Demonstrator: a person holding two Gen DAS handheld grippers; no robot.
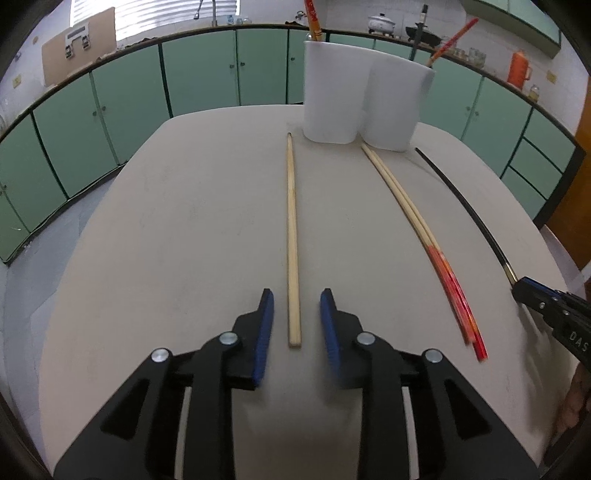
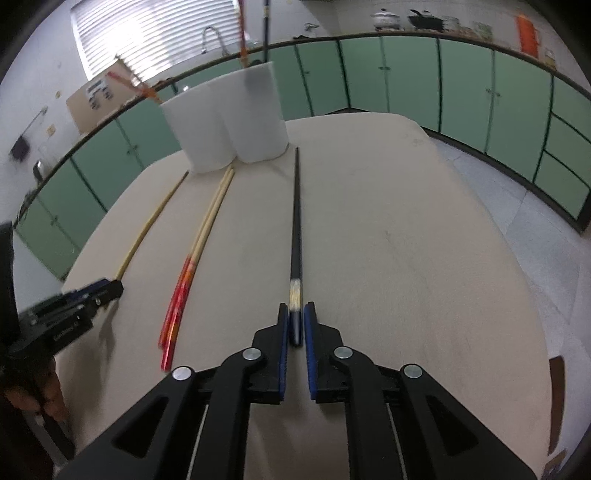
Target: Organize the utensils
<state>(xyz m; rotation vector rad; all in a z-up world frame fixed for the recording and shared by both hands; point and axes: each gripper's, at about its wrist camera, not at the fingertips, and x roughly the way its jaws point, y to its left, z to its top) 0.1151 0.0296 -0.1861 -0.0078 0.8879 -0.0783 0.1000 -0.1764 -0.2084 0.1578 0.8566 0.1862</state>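
A plain wooden chopstick [image 1: 292, 236] lies on the beige table [image 1: 184, 229], its near end between the blue pads of my open left gripper [image 1: 296, 299]. A pair of red-handled chopsticks [image 1: 424, 243] lies to its right; it also shows in the right wrist view [image 2: 195, 254]. A black chopstick [image 2: 296, 229] lies lengthwise with its near end between the pads of my right gripper [image 2: 295, 314], whose jaws stand narrowly apart around it. A white multi-compartment holder [image 1: 364, 96] stands at the far end with several chopsticks upright in it; it also shows in the right wrist view [image 2: 229, 118].
Green cabinets [image 1: 199, 74] run around the room behind the table. A counter carries pots [image 1: 382, 22] and an orange thermos [image 1: 517, 68]. The table's right edge [image 2: 517, 236] drops to a tiled floor.
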